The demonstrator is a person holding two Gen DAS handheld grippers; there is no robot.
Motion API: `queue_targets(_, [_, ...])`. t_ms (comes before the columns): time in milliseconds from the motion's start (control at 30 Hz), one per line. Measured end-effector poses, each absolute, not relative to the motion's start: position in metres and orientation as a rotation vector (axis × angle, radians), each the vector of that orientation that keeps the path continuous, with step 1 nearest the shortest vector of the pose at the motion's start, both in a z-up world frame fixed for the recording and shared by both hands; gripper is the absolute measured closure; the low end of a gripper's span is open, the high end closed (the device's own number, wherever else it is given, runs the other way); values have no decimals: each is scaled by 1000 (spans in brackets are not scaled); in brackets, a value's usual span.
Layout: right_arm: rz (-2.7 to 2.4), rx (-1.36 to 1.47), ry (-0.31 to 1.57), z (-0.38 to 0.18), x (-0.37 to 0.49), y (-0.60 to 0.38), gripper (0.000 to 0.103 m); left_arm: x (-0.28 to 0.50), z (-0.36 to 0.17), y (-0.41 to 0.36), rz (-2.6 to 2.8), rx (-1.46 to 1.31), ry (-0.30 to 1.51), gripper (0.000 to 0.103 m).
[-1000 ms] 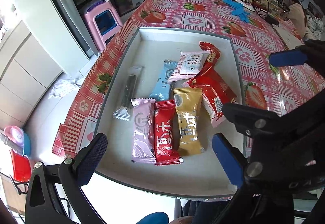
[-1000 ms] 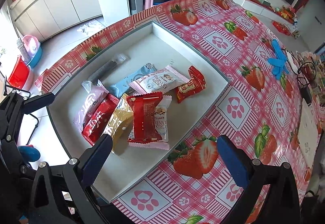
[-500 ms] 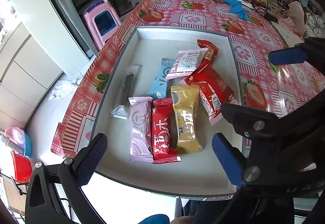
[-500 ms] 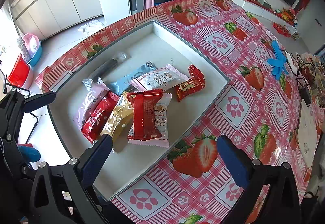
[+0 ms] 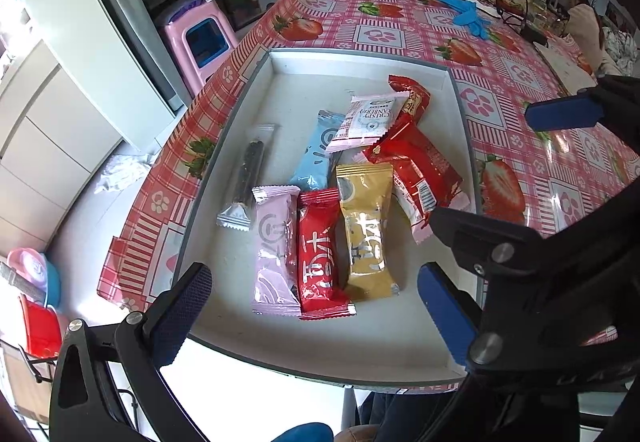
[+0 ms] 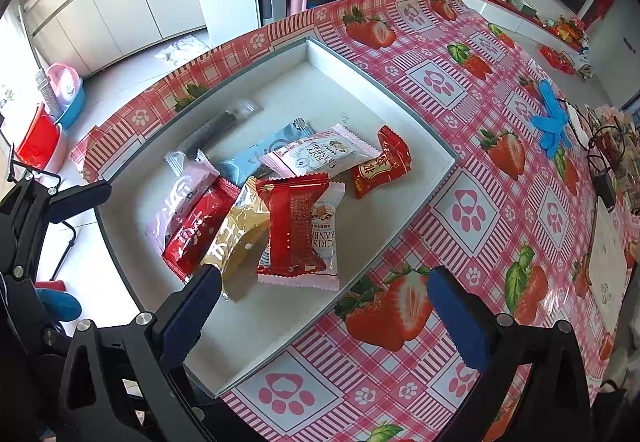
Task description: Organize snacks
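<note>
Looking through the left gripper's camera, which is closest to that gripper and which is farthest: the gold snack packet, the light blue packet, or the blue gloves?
1. Gold snack packet, in the tray's near part.
2. Light blue packet, mid-tray.
3. Blue gloves, on the tablecloth beyond the tray.

Both views are bright and evenly lit by daylight; the strongest light comes from the left edge of the left wrist view, where a window area [image 5: 8, 29] burns out to white; the floor [image 6: 132, 81] below the table also reads pale and washed. The glossy tablecloth [image 5: 560, 145] carries soft white glare patches near the right side. The wrappers in the tray [image 6: 280, 326] cast short, soft shadows; the gold wrapper [image 6: 236, 234] shows small specular glints. Fisheye distortion bends the table edge and cupboards [image 6: 120, 1] into curves; corners fall into black vignette. The centre stays sharp; far objects at the rim soften slightly.
</note>
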State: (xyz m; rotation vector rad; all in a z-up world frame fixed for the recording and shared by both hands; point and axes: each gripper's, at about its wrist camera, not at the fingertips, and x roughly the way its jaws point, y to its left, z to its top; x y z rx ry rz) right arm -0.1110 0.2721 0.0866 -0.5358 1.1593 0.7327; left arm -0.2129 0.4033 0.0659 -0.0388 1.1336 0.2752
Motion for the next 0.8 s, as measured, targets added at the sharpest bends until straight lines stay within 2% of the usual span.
queue_targets(800, [741,-529,1165,83,-113,271,0,-213,61,403,263,-41,1144,0])
